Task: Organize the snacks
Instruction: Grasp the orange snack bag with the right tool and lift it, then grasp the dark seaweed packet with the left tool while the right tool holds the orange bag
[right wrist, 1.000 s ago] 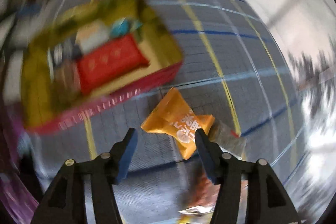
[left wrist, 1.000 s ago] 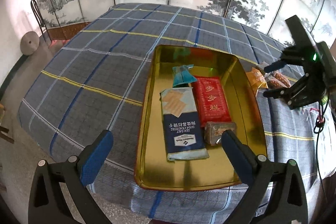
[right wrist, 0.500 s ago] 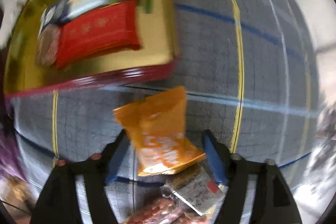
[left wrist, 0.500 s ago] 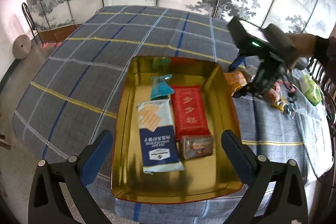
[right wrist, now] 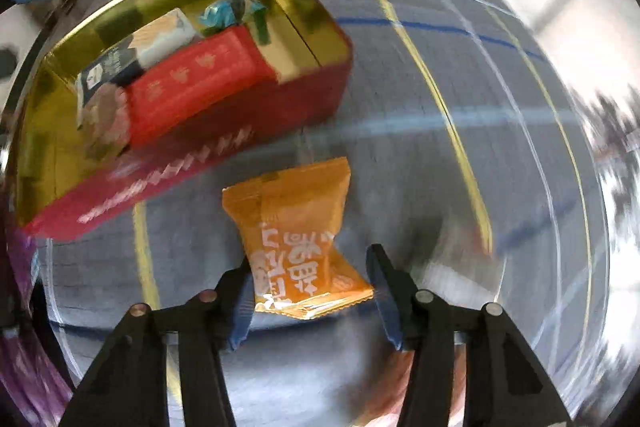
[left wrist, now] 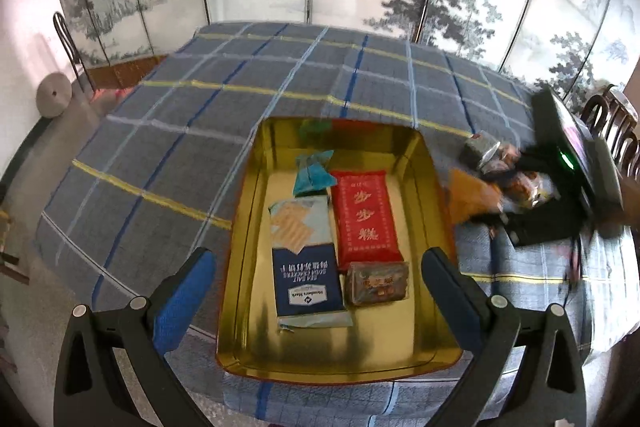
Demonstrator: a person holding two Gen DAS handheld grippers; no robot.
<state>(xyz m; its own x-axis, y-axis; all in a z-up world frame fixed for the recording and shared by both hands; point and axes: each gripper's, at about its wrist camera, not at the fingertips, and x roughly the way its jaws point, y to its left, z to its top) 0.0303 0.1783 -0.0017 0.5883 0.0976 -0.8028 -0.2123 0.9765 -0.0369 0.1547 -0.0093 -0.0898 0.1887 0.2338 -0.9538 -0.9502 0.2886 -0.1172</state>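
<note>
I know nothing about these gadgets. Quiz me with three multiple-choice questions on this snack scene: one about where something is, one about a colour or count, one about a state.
1. Where does the orange packet lie?
A. inside the gold tin
B. on the checked cloth beside the tin
C. on the floor

2. What colour is the large packet with gold characters in the gold tin?
A. red
B. green
C. white

3. How do the left tongs stand?
A. shut on a packet
B. open and empty
C. out of sight

Answers: 1 B, it rests on the cloth outside the tin's red wall. 2 A, its wrapper is red. 3 B, the blue pads stand wide apart, holding nothing.
</note>
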